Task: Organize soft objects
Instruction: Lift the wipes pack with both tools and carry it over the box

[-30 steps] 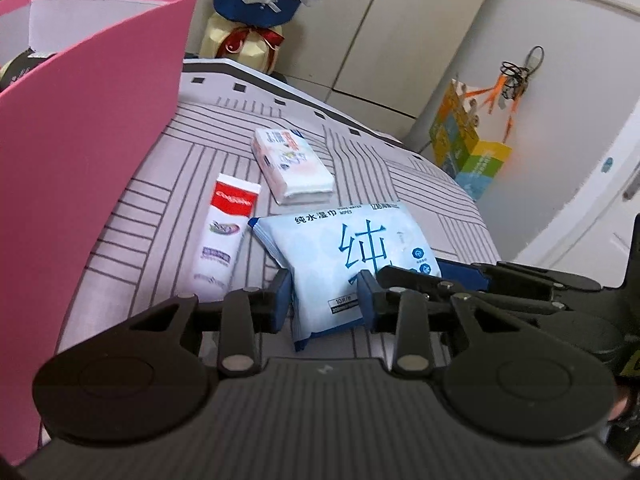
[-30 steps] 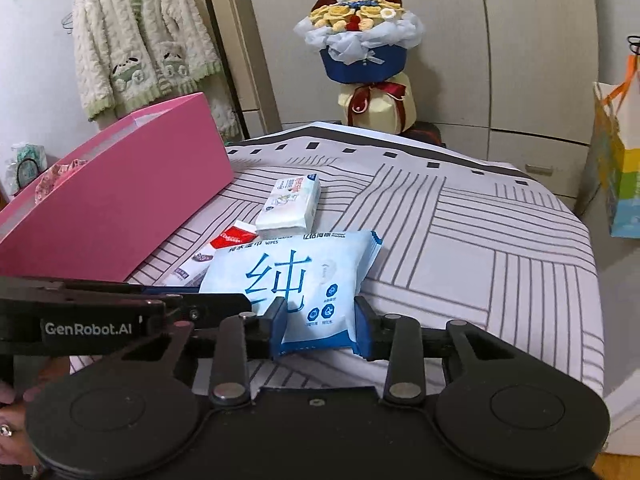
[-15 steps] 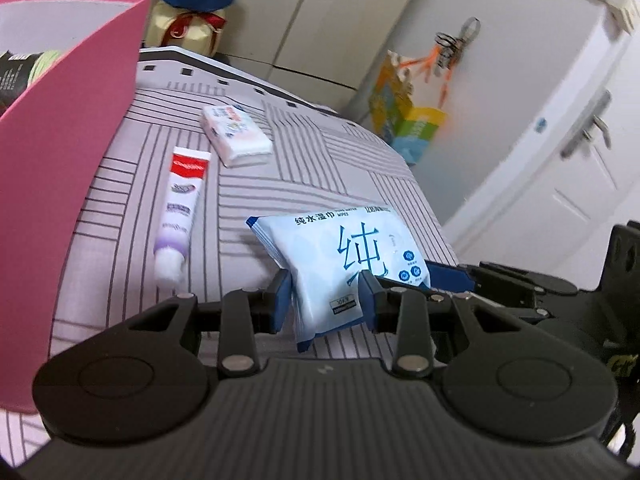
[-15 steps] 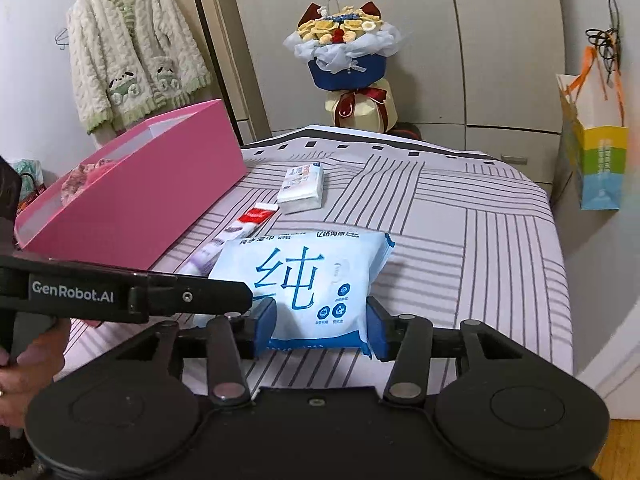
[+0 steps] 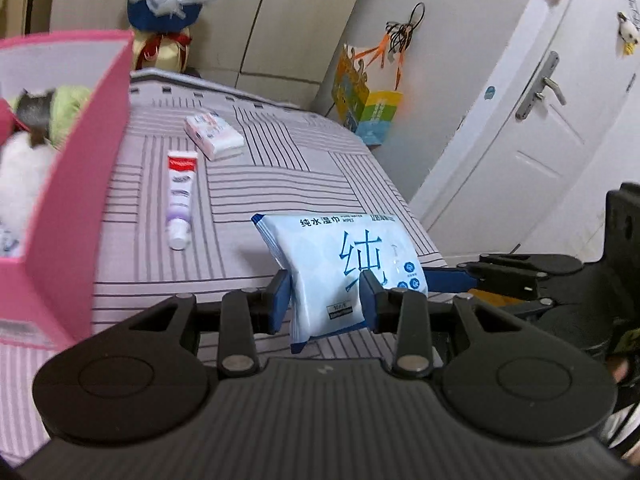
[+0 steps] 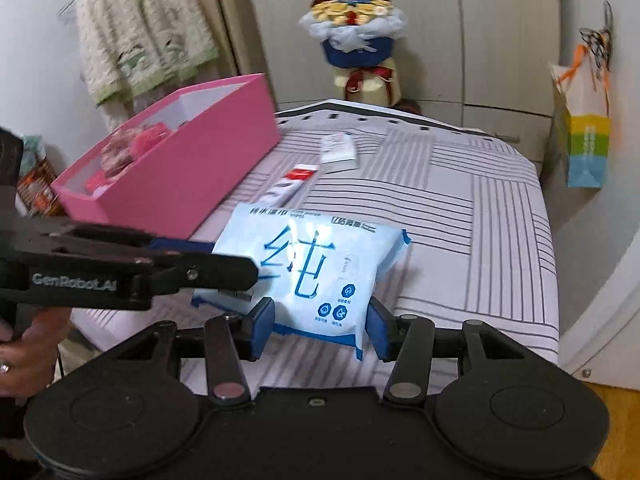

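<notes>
Wipes pack [image 5: 340,264] was held clear of the bed [image 5: 320,176] near its front edge, clamped in the left tongs [image 5: 324,300]; right tongs [image 6: 322,326] were seen apart around its other end; pink box [image 5: 80,184] lay leftward

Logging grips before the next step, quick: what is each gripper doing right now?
Left gripper: closed on the wet wipes pack, lifted off the bed.
Right gripper: also on the pack; pad contact unclear.
</notes>
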`<state>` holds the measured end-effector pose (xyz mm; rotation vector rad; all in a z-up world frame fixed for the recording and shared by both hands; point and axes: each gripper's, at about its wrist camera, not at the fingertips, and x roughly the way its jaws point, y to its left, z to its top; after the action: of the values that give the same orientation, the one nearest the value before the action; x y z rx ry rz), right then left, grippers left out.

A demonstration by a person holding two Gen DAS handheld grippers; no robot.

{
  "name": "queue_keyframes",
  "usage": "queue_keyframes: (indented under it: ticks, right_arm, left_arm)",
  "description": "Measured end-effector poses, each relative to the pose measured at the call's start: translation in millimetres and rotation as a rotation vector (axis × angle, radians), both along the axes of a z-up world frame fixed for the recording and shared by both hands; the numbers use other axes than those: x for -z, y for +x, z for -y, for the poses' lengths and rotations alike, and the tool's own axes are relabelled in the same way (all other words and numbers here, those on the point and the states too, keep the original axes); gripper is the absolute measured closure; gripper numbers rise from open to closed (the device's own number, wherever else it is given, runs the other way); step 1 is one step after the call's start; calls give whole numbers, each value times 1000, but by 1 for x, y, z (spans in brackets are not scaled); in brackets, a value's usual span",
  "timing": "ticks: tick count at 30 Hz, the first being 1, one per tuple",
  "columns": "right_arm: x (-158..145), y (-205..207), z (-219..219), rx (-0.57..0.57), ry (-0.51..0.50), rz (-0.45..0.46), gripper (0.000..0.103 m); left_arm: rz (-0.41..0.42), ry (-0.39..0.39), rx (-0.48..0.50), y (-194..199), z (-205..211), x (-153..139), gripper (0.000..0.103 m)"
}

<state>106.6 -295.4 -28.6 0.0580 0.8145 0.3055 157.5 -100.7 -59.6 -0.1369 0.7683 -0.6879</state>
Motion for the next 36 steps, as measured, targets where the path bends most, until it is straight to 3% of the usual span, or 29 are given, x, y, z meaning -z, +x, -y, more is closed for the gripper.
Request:
queue_keyframes:
  ticks: [3, 10, 22, 28, 32, 36]
  right_arm:
    - [-10, -15, -14, -30, -23, -1, 47]
    - [-38, -46, -41, -103, 37, -16, 48]
    - [-84, -63, -98, -210, 13, 116, 48]
    - [-104, -51, -127, -248, -9, 199, 48]
    - [-111, -34, -142, -247, -34, 270, 48]
    - [-109, -11, -152, -255, -21, 275, 48]
  left_arm:
    - [17, -8, 7, -15, -15, -10, 68]
    - [133, 17, -7, -62, -51, -41, 68]
    - [281, 92, -68, -99, -107, -88, 67]
    - [348, 102, -117, -96, -131, -104, 67]
    - [345, 93, -148, -81, -143, -106, 67]
    - [315, 73, -171, -57, -158, -103, 67]
